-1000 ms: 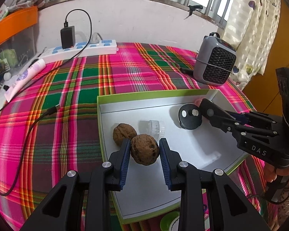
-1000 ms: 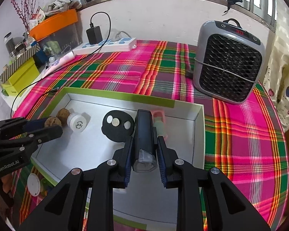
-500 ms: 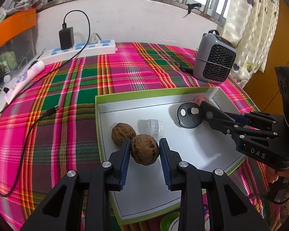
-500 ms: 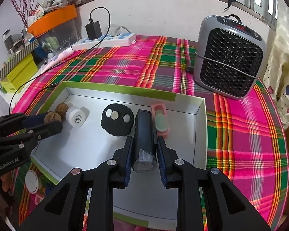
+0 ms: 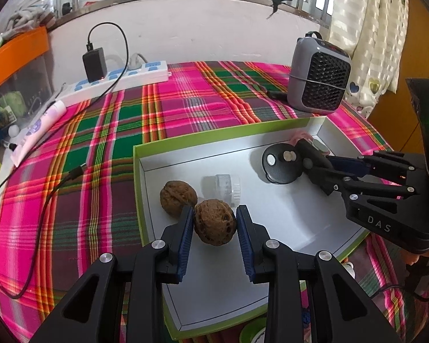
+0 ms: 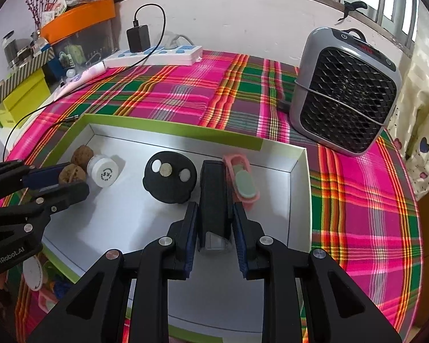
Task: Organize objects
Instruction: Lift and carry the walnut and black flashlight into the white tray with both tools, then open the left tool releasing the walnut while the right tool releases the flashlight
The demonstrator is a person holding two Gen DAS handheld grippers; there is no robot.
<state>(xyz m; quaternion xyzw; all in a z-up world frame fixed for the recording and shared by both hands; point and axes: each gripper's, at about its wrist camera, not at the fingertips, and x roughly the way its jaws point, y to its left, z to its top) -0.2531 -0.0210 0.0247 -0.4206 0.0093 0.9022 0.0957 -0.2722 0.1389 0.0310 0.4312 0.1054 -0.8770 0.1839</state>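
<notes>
A white tray with a green rim point(image 5: 186, 140) point(image 6: 168, 134) lies on the plaid cloth. My left gripper point(image 5: 214, 223) holds a brown walnut point(image 5: 214, 221) between its pads, next to a second walnut point(image 5: 178, 197) in the tray. My right gripper point(image 6: 214, 214) is shut on a black rectangular block point(image 6: 213, 191), low over the tray. In the tray also lie a small clear jar with a white lid point(image 6: 103, 170) point(image 5: 227, 185), a black disc with round studs point(image 6: 168, 180) point(image 5: 281, 165) and a pink case point(image 6: 241, 183).
A grey fan heater point(image 6: 346, 91) point(image 5: 319, 74) stands at the back right. A white power strip with a black charger point(image 5: 120, 77) point(image 6: 154, 54) and its cable lie at the back left. Boxes point(image 6: 23, 97) stand at the left edge. Small items point(image 6: 33, 271) lie before the tray.
Both grippers have drawn back and up a little, keeping hold of the walnut and the black block. The pink case now shows beside the block.
</notes>
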